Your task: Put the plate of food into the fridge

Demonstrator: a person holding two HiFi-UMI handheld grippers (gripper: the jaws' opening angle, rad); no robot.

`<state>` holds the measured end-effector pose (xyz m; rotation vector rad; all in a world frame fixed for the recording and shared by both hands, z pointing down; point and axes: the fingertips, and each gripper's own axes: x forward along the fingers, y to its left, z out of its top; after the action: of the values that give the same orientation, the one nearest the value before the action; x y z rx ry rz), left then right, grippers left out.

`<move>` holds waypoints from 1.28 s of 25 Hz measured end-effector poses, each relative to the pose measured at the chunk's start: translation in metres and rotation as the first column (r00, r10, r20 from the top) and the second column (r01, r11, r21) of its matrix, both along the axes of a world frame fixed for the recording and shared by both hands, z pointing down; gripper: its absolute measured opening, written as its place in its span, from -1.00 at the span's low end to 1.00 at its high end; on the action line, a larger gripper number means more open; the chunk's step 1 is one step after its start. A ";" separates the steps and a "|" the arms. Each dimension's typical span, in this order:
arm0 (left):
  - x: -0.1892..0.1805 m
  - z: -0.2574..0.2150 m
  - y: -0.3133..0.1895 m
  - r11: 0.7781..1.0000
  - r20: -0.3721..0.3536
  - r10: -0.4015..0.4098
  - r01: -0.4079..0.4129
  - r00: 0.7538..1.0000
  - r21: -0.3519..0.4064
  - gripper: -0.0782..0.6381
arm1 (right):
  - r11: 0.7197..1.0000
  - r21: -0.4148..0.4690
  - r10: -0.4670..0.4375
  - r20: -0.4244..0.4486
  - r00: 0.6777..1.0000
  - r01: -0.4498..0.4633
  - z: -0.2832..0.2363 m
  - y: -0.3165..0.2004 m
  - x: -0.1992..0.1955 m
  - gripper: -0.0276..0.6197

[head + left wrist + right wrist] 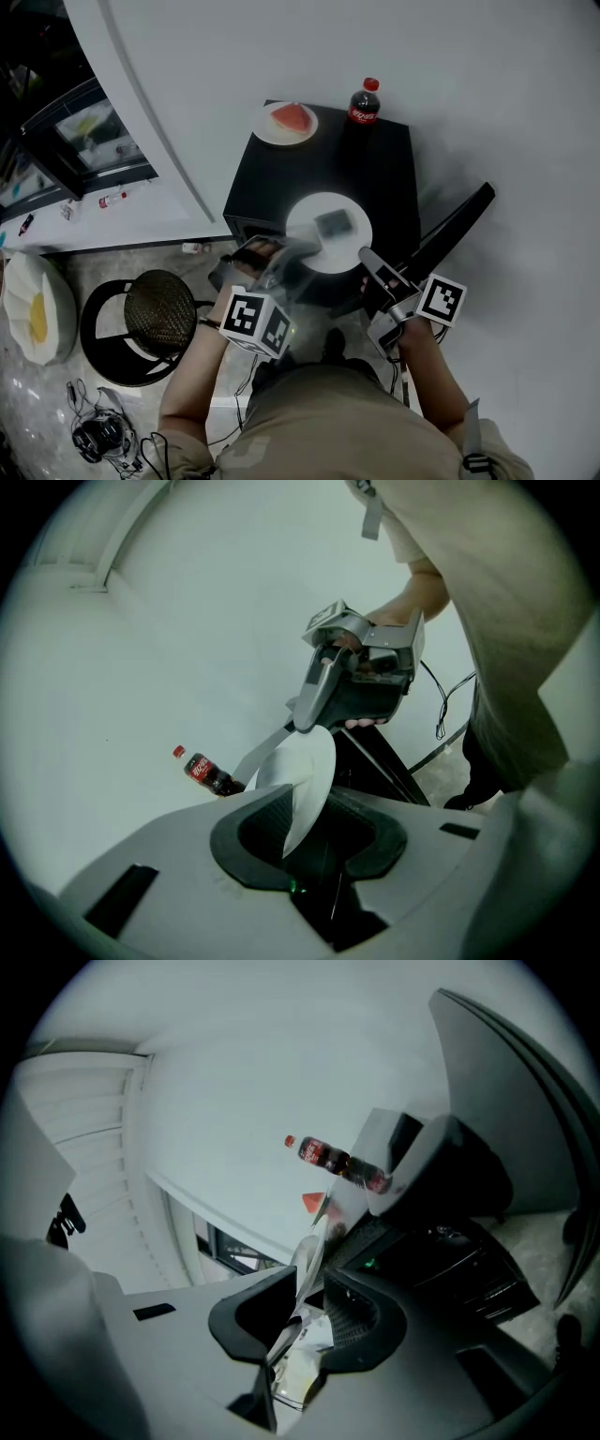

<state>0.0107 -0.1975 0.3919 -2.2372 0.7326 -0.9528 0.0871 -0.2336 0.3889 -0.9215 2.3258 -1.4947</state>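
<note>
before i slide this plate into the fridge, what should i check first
1. left gripper clamped on the rim of the plate: ok
2. right gripper clamped on the opposite rim: ok
3. food sitting mid-plate, away from the edge: ok
4. fridge door swung out at the right: ok, as far as it shows
5. free space inside the fridge: cannot tell, interior hidden
6. cola bottle and watermelon plate on the fridge top, apart from the held plate: ok
</note>
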 end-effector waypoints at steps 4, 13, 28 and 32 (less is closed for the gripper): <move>-0.001 0.002 0.004 1.000 0.002 0.006 -0.006 1.000 0.001 -0.54 | 0.998 -0.053 -0.015 0.095 0.995 0.020 0.002 0.000 -0.008 -0.72; -0.010 0.002 0.020 1.000 -0.007 0.016 -0.016 1.000 -0.002 -0.54 | 0.996 -0.089 -0.001 0.195 0.981 0.019 0.003 0.014 -0.023 -0.73; -0.017 0.002 0.036 1.000 -0.014 0.019 -0.019 1.000 0.017 -0.53 | 0.988 -0.158 0.044 0.261 0.964 -0.002 0.004 0.030 -0.029 -0.79; -0.025 0.003 0.041 1.000 -0.020 0.014 -0.014 1.000 0.024 -0.52 | 0.986 -0.164 0.055 0.261 0.964 -0.011 0.007 0.036 -0.036 -0.79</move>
<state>-0.0138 -0.1563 0.3946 -2.2309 0.7326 -0.9117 0.0511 -0.1974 0.3954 -0.7399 2.0159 -1.6975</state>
